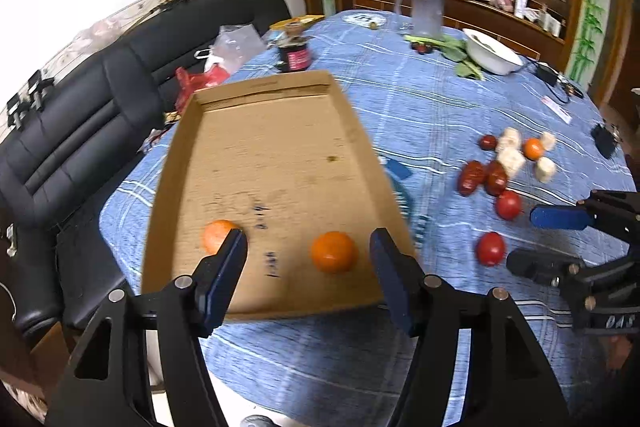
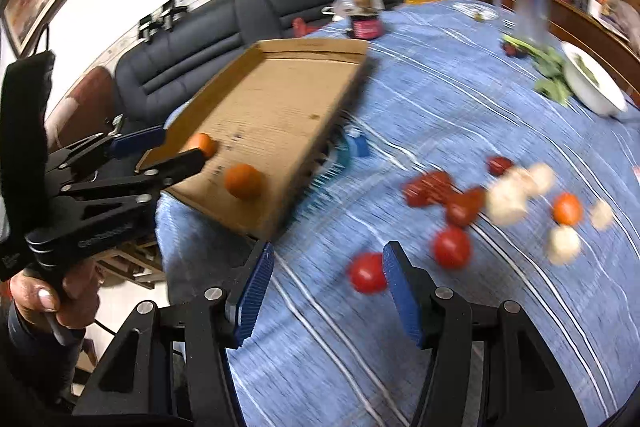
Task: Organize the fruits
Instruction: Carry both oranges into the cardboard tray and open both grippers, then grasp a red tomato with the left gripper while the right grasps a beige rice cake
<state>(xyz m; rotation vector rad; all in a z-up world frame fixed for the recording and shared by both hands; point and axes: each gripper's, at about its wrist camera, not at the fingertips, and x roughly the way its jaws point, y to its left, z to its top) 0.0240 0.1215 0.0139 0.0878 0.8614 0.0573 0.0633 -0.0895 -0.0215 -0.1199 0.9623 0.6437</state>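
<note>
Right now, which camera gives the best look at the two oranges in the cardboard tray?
The left wrist view: both oranges sit close, though a fingertip clips one. The right wrist view shows them smaller and off to the side.

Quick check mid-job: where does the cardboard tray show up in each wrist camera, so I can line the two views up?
Left wrist: cardboard tray fills the centre, just beyond the left gripper.
Right wrist: tray sits upper left of centre, on the table edge.
Shared landmark: the nearer orange inside the tray.
</note>
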